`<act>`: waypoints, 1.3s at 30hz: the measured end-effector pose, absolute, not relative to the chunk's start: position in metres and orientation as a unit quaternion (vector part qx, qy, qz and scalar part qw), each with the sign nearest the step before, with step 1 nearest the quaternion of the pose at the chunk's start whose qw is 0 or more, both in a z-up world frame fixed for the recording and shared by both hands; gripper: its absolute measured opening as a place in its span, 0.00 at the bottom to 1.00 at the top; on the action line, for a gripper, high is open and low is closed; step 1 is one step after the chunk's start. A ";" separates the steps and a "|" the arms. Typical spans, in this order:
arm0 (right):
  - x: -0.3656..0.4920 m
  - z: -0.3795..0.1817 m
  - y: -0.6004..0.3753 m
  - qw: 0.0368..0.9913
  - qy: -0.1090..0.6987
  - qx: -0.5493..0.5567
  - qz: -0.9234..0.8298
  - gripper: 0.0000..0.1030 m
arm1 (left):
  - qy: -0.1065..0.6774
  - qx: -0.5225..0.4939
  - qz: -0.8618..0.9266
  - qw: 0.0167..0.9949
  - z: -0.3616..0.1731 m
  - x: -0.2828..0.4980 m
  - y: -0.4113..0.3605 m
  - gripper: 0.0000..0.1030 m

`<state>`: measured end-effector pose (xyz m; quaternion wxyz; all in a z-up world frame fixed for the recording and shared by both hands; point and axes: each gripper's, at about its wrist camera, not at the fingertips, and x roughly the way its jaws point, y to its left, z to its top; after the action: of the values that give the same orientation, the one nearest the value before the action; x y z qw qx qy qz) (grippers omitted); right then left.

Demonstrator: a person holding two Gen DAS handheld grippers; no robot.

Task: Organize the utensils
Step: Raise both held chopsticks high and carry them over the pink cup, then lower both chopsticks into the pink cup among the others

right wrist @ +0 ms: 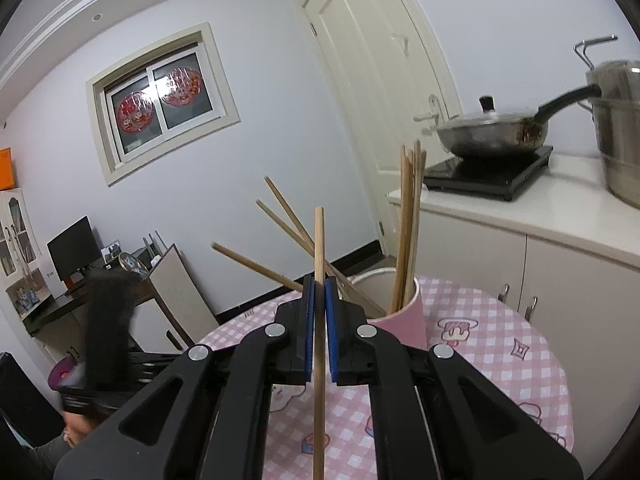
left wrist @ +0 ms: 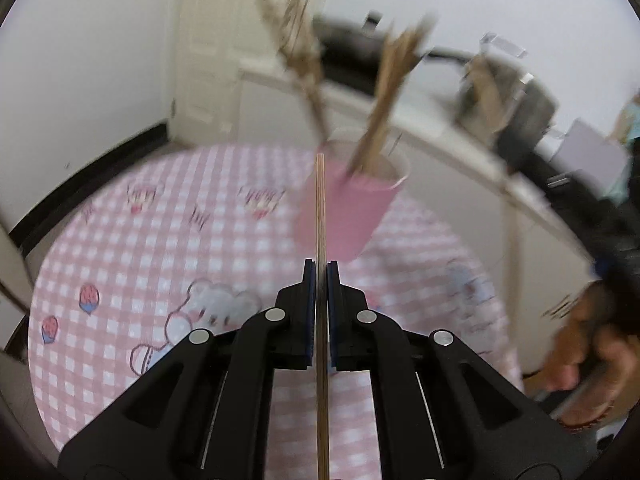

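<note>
L gripper (left wrist: 321,270) is clamping a single wooden chopstick (left wrist: 321,208) btwn its blue pads; jaws are pinched down to the stick's width. The stick is running straight up the middle of the L wrist view, tip reaching level w/ the rim of the pink cup (left wrist: 352,204). L view is motion-blurred; cup is sitting on the pink checked tablecloth (left wrist: 160,240) just beyond and right of the stick tip, w/ several chopsticks already standing in it and fanning out.

R gripper (right wrist: 320,292) is likewise gripping one chopstick (right wrist: 319,240), jaws narrow, stick upright btwn the pads and sticking well above them. Same cup (right wrist: 404,316) is standing just behind and right of the R jaws, holding an upright bunch of sticks (right wrist: 410,220) plus a few leaning left. A hand (left wrist: 580,364) is showing at the R edge of the L view. Wok (right wrist: 492,136) is sitting on the hob on the counter behind.
</note>
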<state>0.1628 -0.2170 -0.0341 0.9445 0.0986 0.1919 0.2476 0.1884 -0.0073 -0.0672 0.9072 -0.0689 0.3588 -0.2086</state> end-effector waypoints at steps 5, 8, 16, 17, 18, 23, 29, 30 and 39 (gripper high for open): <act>0.158 -0.021 -0.216 0.950 0.164 0.098 0.245 0.04 | 0.230 -0.079 -0.226 0.943 -0.014 0.158 -0.013 0.05; 0.157 -0.014 -0.216 0.953 0.149 0.099 0.244 0.04 | 0.198 -0.096 -0.230 0.948 0.005 0.158 -0.020 0.05; 0.159 -0.004 -0.224 0.956 0.125 0.108 0.244 0.04 | 0.085 -0.107 -0.243 0.960 0.024 0.140 -0.024 0.05; 0.160 -0.003 -0.225 0.956 0.121 0.110 0.242 0.04 | 0.069 -0.113 -0.244 0.961 0.025 0.141 -0.024 0.05; 0.162 -0.003 -0.226 0.956 0.116 0.114 0.242 0.04 | 0.058 -0.116 -0.247 0.960 0.025 0.141 -0.025 0.05; 0.173 0.002 -0.232 0.961 0.087 0.123 0.231 0.04 | -0.018 -0.114 -0.222 0.968 0.036 0.147 -0.039 0.05; 0.196 0.008 -0.243 0.967 0.042 0.141 0.210 0.04 | -0.059 -0.102 -0.169 0.979 0.041 0.171 -0.058 0.05; 0.202 0.009 -0.243 0.968 0.037 0.141 0.206 0.04 | -0.060 -0.105 -0.167 0.979 0.042 0.176 -0.060 0.05; 0.246 0.004 -0.253 0.965 0.001 0.146 0.217 0.04 | -0.104 -0.106 -0.112 0.983 0.023 0.210 -0.080 0.05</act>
<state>0.2460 -0.2534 0.0042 0.9653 0.1457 0.0009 0.2167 0.2098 -0.0801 0.0231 0.9827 -0.1056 -0.1036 -0.1117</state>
